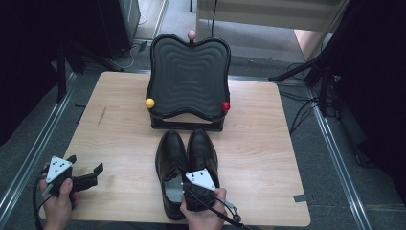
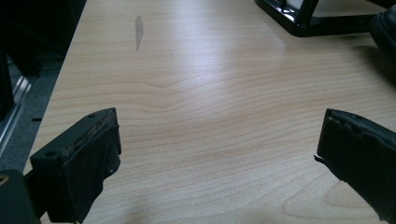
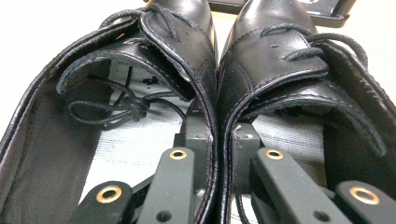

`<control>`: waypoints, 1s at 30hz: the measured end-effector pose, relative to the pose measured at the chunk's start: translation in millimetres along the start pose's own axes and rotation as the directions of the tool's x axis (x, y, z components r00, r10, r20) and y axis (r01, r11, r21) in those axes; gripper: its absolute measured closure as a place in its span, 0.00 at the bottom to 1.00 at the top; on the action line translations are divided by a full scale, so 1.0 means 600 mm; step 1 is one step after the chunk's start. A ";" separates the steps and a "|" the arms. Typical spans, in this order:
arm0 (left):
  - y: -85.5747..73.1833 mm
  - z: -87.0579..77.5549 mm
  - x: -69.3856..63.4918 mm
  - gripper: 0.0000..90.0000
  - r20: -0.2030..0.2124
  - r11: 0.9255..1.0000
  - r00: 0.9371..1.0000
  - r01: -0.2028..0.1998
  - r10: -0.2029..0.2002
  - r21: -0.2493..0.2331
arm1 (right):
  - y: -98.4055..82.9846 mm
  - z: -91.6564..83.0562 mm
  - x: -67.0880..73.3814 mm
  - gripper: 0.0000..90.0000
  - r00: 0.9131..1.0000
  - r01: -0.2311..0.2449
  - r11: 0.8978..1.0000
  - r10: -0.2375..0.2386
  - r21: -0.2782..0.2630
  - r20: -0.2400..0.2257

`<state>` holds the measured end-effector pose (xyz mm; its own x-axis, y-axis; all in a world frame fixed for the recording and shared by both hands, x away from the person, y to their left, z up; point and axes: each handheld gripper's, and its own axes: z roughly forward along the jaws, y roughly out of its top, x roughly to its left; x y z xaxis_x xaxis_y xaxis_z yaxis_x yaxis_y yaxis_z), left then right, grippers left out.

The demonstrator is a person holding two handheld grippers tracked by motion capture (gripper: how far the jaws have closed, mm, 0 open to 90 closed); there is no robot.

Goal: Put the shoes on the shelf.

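Two black leather lace-up shoes stand side by side at the table's front middle, the left shoe touching the right shoe. My right gripper reaches in from the heels with one jaw inside each shoe. In the right gripper view the right gripper pinches the two inner walls together, between the left shoe and the right shoe. Loose laces lie inside the left shoe. My left gripper rests open at the table's front left, holding nothing. The left gripper has bare wood between its jaws.
A black tilted stand with a wavy surface sits behind the shoes, with a yellow ball, a red ball and a pink ball on its edges. The wooden table is bare at left and right. Tripod legs and cables lie on the floor.
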<state>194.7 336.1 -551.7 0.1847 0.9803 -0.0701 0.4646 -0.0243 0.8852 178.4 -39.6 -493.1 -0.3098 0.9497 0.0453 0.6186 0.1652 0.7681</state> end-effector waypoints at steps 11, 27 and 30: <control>0.000 0.000 0.001 0.01 -0.002 1.000 1.000 -0.003 0.003 0.000 | -0.004 -0.027 -0.004 0.92 1.000 0.022 0.999 -0.023 -0.047 -0.011; 0.000 0.000 -0.001 0.01 -0.010 1.000 1.000 -0.003 0.003 0.001 | -0.004 -0.073 -0.017 0.92 0.999 0.030 0.994 -0.033 -0.102 -0.029; 0.000 0.000 0.000 0.01 -0.011 1.000 1.000 -0.004 0.004 0.000 | -0.002 -0.077 -0.018 0.92 0.999 0.033 0.994 -0.037 -0.109 -0.036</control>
<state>194.7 335.8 -551.5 0.1773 0.9822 -0.0615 0.4643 -0.0284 0.8852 147.2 -62.2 -465.1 -0.3585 0.9327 0.0397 0.5258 0.1666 0.8342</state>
